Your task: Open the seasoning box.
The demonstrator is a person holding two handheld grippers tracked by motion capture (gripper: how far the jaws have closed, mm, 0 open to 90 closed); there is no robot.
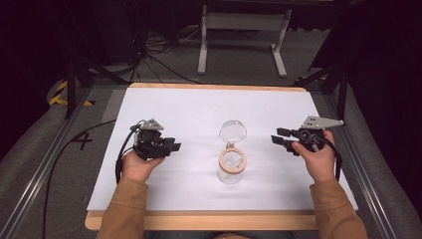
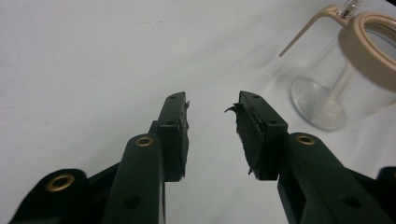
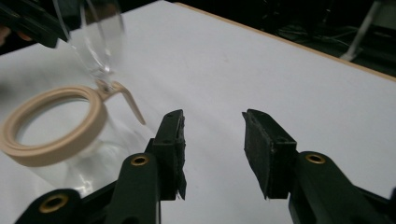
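Glass jar (image 1: 232, 168) sits upright mid-counter, a bit toward my side, w/ a beige ring (image 1: 233, 159) round its mouth. Its clear lid (image 1: 233, 131) is swung open on a wire hinge and stands behind the rim, on the far side. Looks like thin clear glass, so I judge it rigid, smooth, prob slippery on the pads and breakable if squeezed hard or tipped. Not heavy by the look of it, seems empty. Best hold imo: the beige ring at the rim, it looks like softer stuff w/ more grip than bare glass; the thin beige tab (image 2: 303, 32) sticking out from the ring is another option but looks flimsy. The lid would swing on its hinge, so I'd steady the body first.

Left gripper (image 1: 173, 147) is well left of the jar, jaws apart by a moderate gap, nothing in them. Right gripper (image 1: 279, 137) is well right of it, jaws likewise apart and empty. Both point inward at the jar over the white counter (image 1: 199, 104)
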